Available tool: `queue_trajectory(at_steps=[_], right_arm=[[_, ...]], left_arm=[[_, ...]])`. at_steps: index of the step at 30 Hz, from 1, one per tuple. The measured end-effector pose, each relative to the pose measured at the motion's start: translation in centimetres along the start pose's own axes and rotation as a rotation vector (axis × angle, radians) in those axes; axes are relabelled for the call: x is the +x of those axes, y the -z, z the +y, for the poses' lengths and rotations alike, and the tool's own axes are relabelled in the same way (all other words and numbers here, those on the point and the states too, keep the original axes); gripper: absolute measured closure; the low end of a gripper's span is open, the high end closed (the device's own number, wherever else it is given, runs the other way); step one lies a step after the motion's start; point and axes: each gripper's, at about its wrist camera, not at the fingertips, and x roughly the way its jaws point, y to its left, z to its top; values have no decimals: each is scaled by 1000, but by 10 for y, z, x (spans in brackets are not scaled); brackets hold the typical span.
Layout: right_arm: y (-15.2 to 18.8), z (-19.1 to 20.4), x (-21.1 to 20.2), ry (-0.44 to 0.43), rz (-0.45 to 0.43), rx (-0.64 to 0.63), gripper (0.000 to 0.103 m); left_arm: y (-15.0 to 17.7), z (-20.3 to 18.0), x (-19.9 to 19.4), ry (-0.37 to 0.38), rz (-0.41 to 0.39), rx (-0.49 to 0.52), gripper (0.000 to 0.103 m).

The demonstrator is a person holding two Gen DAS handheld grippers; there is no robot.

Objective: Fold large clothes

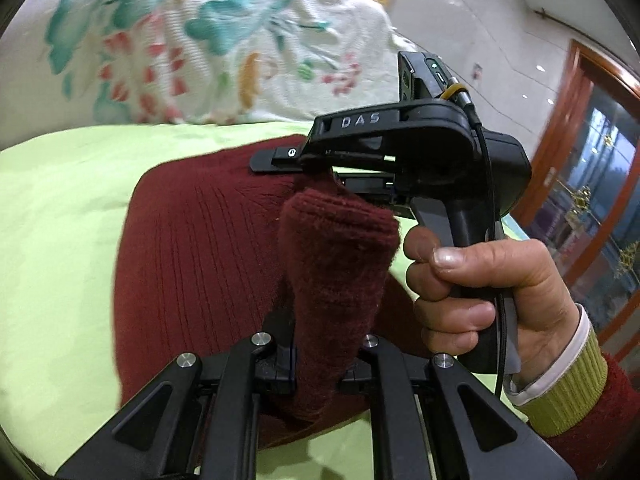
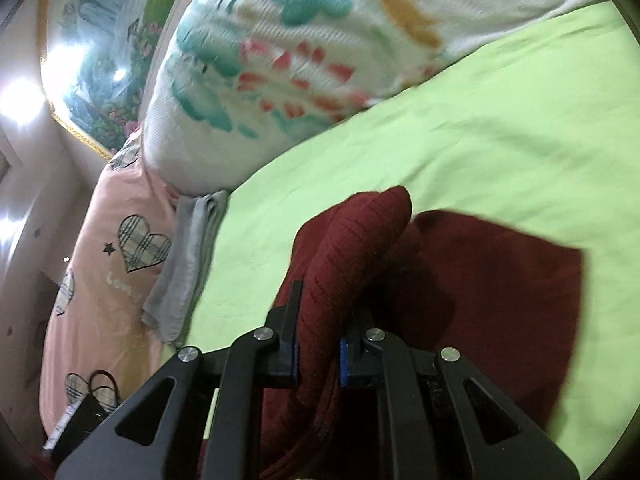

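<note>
A: Where is the dark red ribbed knit sweater (image 1: 192, 248)?

B: I see it on the lime-green bed sheet (image 1: 60, 208), beside the white floral quilt (image 1: 208, 40).

A: Jaws?

B: Left gripper (image 1: 320, 360): jaws narrow, clamped on a bunched fold. Right gripper (image 2: 319, 354): jaws narrow, pinching a raised ribbed edge; person's hand (image 1: 496, 292) on its handle.

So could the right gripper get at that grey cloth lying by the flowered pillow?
Probably not yet: the right gripper is shut on the maroon sweater. The grey cloth lies in the open beside the green sheet, nothing over it, so letting go first should free the way.
</note>
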Motion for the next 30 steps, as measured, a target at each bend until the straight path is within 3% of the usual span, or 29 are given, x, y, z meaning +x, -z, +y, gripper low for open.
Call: queue_trajectory(at_steps=[6, 11, 15, 17, 19, 23, 24, 26, 28, 30], right_arm=[[10, -56, -9, 87, 25, 80, 89], [9, -61, -29, 48, -30, 53, 89], [16, -76, -18, 132, 7, 60, 89], [21, -84, -12, 132, 17, 74, 88], [24, -86, -14, 118, 5, 82, 85], [25, -86, -22, 133, -18, 100, 72], [26, -85, -27, 146, -25, 100, 70], [28, -83, -36, 180, -40, 96, 50], [33, -82, -48, 214, -63, 99, 38], [38, -82, -60, 185, -77, 116, 37]], left_arm=[[2, -26, 46, 21, 83, 36, 93], [-3, -39, 50, 40, 77, 62, 93], [5, -39, 71, 15, 127, 72, 91], [8, -40, 76, 4, 138, 76, 91], [9, -42, 75, -1, 135, 86, 84], [7, -42, 62, 55, 163, 69, 52], [8, -40, 56, 70, 164, 63, 47], [10, -35, 39, 110, 166, 39, 41], [12, -22, 15, 138, 160, -1, 34], [12, -8, -9, 151, 135, -42, 28]])
